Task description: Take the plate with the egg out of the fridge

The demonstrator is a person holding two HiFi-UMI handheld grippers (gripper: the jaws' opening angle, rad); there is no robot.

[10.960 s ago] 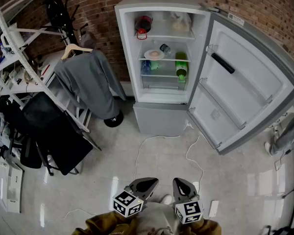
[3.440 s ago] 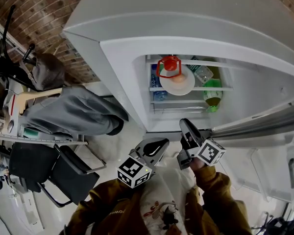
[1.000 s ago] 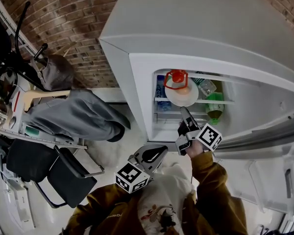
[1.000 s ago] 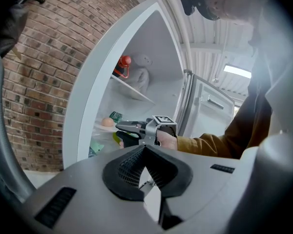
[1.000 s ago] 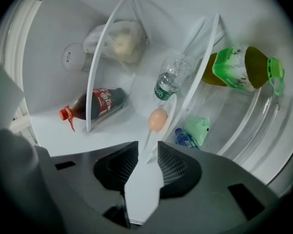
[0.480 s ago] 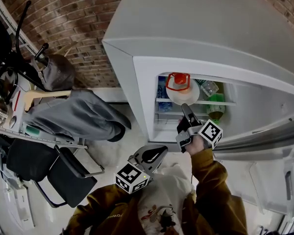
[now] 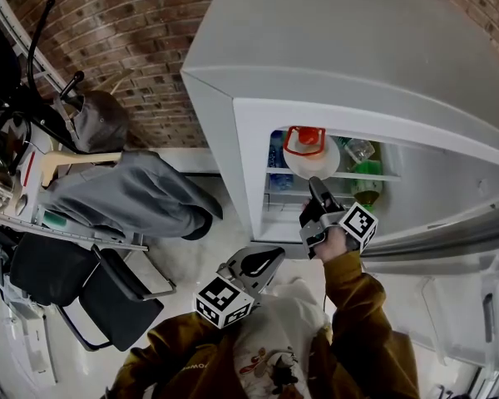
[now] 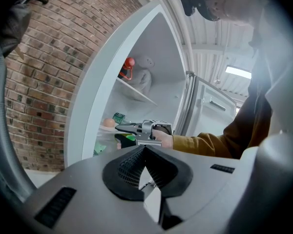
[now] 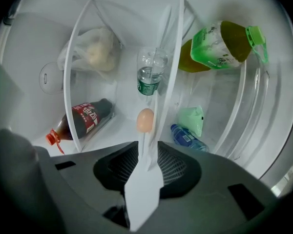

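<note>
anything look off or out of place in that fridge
Nothing spilled or broken. Two small things: the cola bottle lies on its side on the upper shelf, red cap pointing outward, and the egg sits loose on the plate, whose rim is between the right gripper's jaws.

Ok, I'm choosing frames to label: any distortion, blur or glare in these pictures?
Head view: strong fisheye bends the fridge, otherwise sharp. Right gripper view: shelf edges bow, corners darken; the egg is crisp, the plate between the fingers is featureless white. Left gripper view: the right side is hazy and blurred; the ceiling light glares.
</note>
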